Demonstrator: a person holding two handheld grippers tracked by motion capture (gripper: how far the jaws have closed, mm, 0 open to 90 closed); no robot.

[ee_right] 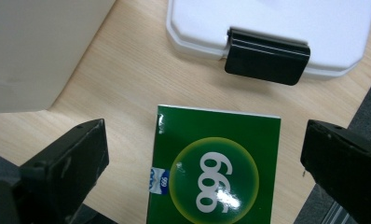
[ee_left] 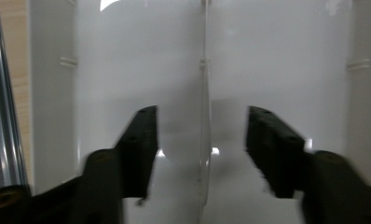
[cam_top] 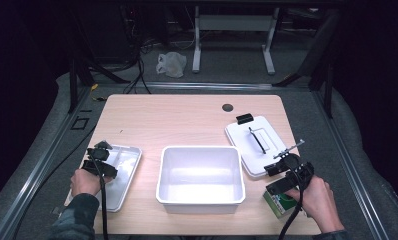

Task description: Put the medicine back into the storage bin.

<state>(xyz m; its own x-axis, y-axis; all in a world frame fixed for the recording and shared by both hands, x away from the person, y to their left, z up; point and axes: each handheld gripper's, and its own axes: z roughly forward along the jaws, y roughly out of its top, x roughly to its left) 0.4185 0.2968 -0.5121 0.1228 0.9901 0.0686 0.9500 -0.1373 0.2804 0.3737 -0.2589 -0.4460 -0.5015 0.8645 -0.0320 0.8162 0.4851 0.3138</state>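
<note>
High view: the white tub (cam_top: pixel 201 177) sits mid-surface as the landmark. Left of it, the left gripper (cam_top: pixel 101 159) hangs over a shallow tray (cam_top: pixel 129 167), fingers (ee_left: pixel 139 144) spread with nothing pinched; a thin upright sheet, perhaps a clear divider (ee_left: pixel 205 116), stands between them. Right of the tub, the right gripper (ee_right: pixel 207 154) hovers wide open over the green box (ee_right: pixel 216 163), near the white lid (cam_top: pixel 254 142). Closing off-centre could bend or tip the sheet; a skewed grasp could push the box off the surface edge.
</note>
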